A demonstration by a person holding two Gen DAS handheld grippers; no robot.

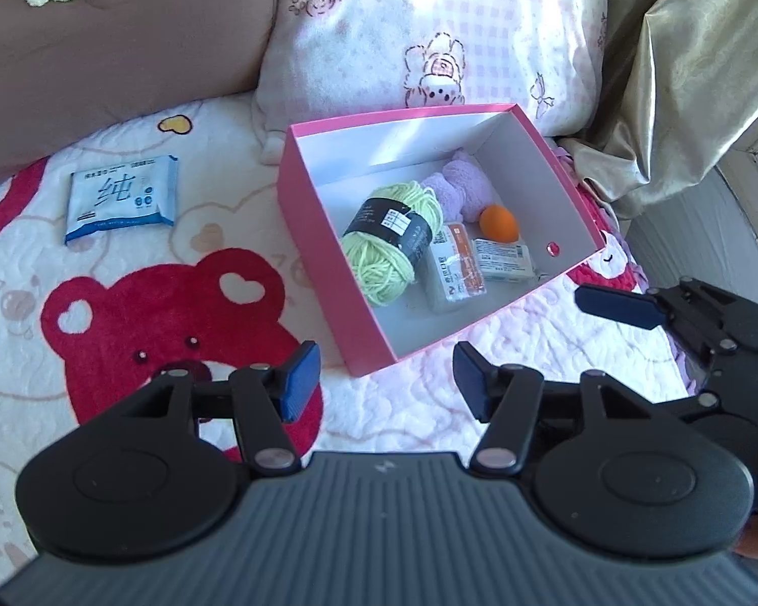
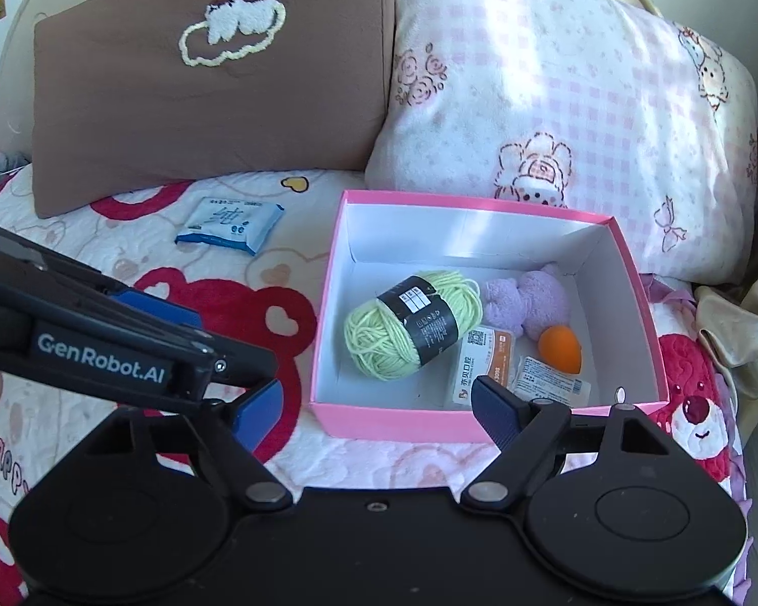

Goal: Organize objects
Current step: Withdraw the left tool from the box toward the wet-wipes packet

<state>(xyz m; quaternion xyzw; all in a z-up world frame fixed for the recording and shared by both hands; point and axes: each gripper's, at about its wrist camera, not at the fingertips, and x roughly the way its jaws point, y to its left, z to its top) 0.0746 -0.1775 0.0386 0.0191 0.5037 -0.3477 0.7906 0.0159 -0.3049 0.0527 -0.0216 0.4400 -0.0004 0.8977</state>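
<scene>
both tools, left tool (image 1: 384,379) and right tool (image 2: 379,401), are released and empty. the flat blue-white tissue packet (image 2: 231,224) lies on the bed, left of the pink cardboard box (image 2: 394,419); approach it low, pinching across its short edges.

Left gripper (image 1: 386,379): black linkage, blue ribbed pads, silver rivets | Right gripper (image 2: 376,401): black, alike | Marking: "GenRobot.AI", white

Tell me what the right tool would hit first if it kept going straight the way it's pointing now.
Most likely the near wall of the pink box, which sits right ahead between the open fingers of the right tool. Nothing else lies before it on the bedspread, though depth is hard to judge here.
</scene>
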